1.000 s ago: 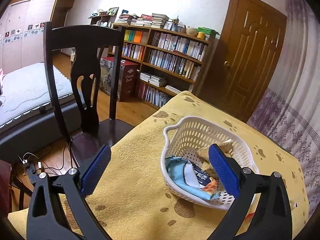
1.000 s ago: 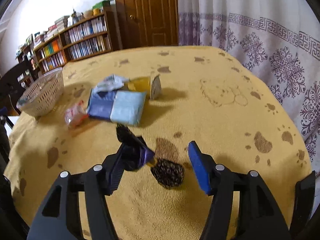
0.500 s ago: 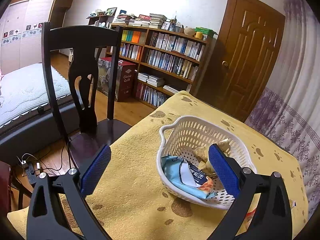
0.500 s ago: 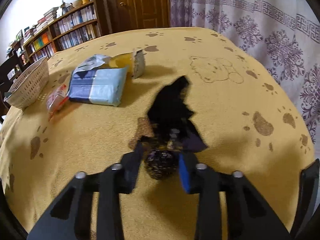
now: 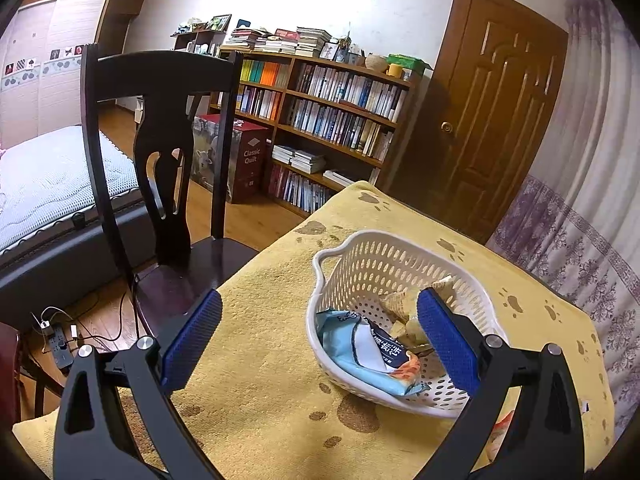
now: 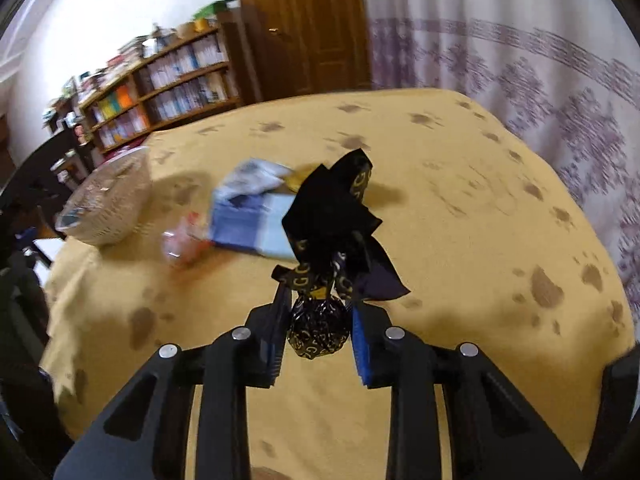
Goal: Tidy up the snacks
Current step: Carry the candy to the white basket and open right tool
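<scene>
Right gripper (image 6: 318, 330) clamped on a round candy (image 6: 318, 334) in black wrapping with gold print, blue pads pressed to either side of the ball; black wrapper tails fanned up and forward from the twist above the fingers; candy lifted clear of the yellow paw-print tablecloth (image 6: 460, 208); beyond it, lying on the cloth, a blue and pale-blue packet (image 6: 250, 230), a small pinkish packet (image 6: 182, 246) just to its left, something yellow (image 6: 300, 178) partly hidden behind the wrapper tails; farther left, near the table edge, a white basket (image 6: 110, 206), blurred in this view. Left gripper (image 5: 318, 338) spread wide and gripping nothing, poised over the same cloth (image 5: 260, 360) beside the basket (image 5: 400, 248), its right pad in front of the basket's inside; in the basket a light-blue snack bag (image 5: 360, 354) and tan wrappers (image 5: 400, 304) behind it; past the table a dark wooden chair (image 5: 160, 152), a bookshelf (image 5: 320, 120), a brown door (image 5: 492, 120), a patterned curtain (image 5: 592, 240).
</scene>
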{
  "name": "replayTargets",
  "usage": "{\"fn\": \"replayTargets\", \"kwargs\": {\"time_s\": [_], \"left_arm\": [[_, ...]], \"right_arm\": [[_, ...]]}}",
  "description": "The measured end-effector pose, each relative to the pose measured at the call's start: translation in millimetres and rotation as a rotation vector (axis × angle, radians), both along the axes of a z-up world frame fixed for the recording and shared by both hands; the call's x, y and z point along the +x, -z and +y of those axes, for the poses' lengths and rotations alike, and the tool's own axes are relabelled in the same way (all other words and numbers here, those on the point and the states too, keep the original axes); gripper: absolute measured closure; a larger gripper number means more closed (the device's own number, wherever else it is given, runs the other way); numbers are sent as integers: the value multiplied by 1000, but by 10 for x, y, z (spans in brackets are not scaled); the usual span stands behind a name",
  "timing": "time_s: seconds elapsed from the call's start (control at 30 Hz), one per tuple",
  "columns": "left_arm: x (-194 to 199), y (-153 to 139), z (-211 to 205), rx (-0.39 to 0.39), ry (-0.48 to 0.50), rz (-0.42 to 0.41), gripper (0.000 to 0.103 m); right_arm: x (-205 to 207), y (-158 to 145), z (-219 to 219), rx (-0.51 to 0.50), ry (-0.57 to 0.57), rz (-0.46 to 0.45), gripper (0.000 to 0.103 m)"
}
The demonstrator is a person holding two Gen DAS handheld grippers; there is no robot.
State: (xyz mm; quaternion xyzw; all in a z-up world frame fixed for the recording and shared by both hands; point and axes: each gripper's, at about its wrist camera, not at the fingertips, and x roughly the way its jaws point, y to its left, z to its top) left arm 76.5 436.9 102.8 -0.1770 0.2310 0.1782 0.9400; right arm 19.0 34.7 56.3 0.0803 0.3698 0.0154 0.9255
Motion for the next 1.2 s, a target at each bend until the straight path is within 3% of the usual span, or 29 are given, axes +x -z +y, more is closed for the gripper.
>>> {"fn": "replayTargets", "kwargs": {"time_s": [0.43, 0.7, 0.87, 0.93, 0.97, 1.0, 1.2], "left_arm": [[-19, 26, 119, -41, -44, -3, 4], [-21, 42, 175, -64, -53, -4, 4], [-17, 55, 199, -72, -53, -1, 4], [-17, 59, 201, -73, -56, -3, 4], [-18, 62, 204, -76, -58, -3, 4], [-17, 67, 218, -79, -60, -3, 4], [-22, 87, 217, -84, -62, -3, 3]], "right_arm": [[748, -466, 1366, 10, -312, -99, 75], [1229, -551, 2063, 41, -417, -73, 75], [1384, -462, 2273, 51, -455, -45, 74], [1412, -426, 2295, 74, -459, -37, 68], [1413, -419, 2288, 80, -451, -38, 55], [1392, -412, 2256, 92, -436, -52, 49], [1347, -370, 2092, 109, -395, -63, 45]]}}
